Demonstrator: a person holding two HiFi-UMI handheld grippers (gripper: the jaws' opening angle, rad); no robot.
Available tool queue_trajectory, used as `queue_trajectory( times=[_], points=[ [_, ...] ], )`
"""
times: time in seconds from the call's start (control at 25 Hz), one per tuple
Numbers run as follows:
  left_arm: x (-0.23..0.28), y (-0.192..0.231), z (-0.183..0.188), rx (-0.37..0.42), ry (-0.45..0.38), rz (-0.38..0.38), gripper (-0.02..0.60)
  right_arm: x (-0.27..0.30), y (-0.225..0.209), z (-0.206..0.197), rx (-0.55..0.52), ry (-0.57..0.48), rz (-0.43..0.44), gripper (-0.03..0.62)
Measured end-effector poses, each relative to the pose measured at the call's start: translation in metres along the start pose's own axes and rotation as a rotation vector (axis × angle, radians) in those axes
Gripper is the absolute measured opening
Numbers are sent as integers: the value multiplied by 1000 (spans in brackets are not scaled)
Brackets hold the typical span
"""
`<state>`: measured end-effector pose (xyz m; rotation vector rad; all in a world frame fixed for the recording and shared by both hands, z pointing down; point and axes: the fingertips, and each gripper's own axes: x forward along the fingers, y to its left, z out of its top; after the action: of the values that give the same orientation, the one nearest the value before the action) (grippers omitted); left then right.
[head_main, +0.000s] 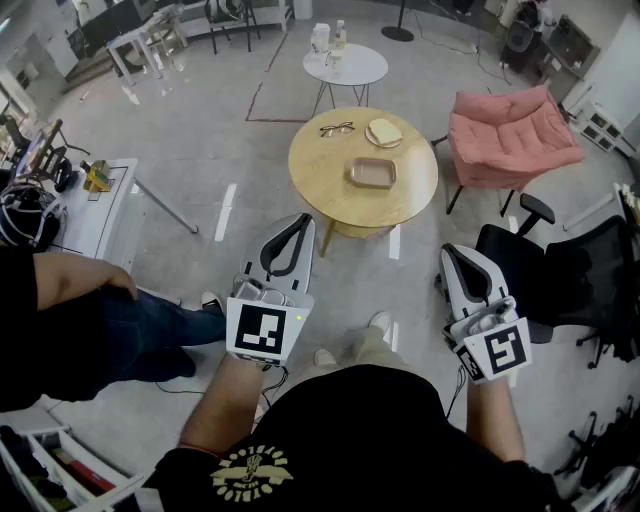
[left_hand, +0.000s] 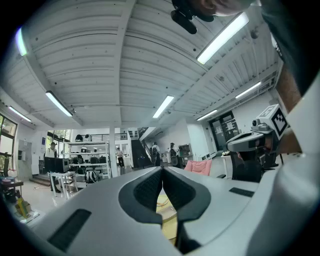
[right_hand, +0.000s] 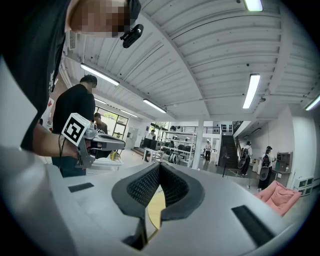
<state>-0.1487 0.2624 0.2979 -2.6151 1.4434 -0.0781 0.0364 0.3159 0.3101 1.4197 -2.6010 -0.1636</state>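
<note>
Both grippers are held low before the person, over bare floor. Left gripper (head_main: 302, 218) has its jaws pressed together with nothing between them, as its own view confirms (left_hand: 161, 170). Right gripper (head_main: 447, 249) is likewise closed on nothing (right_hand: 159, 165).

A seated person (head_main: 70, 310) is close at 9 o'clock, and a black office chair (head_main: 560, 270) stands close at 3 o'clock; open floor runs between them toward 12 o'clock.

Round wooden table (head_main: 330, 190) stands at 12 o'clock, its near edge just beyond the left gripper's tip. A shallow tray (head_main: 371, 173) sits near the table's centre, showing its bare bottom. Beyond it lie glasses (head_main: 337, 128) and a small pale dish (head_main: 384, 133), contents too small to tell.

A pink armchair (head_main: 510, 135) sits at 2 o'clock, near the table's edge. A small white table (head_main: 345, 65) stands farther off at 12 o'clock.
</note>
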Motion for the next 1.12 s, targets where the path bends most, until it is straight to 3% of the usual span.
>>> queue_trajectory(
  times=[0.16,0.36,0.52,0.68,1.12],
  points=[
    [4,1,-6,-1,-3,2,18,4,-4,-5,21,0,-4,14],
    [10,5,-19,8,6,31,18,9,-25,-13,29,-9,-87,15],
    [20,9,-25,12,5,72,18,13,-40,-21,40,-11,-106,15],
    [33,18,-23,-46,-9,115,18,19,-59,-27,57,-15,-117,15],
    [73,22,-22,-31,-12,78,18,49,-95,-44,89,0,-75,15]
  ],
)
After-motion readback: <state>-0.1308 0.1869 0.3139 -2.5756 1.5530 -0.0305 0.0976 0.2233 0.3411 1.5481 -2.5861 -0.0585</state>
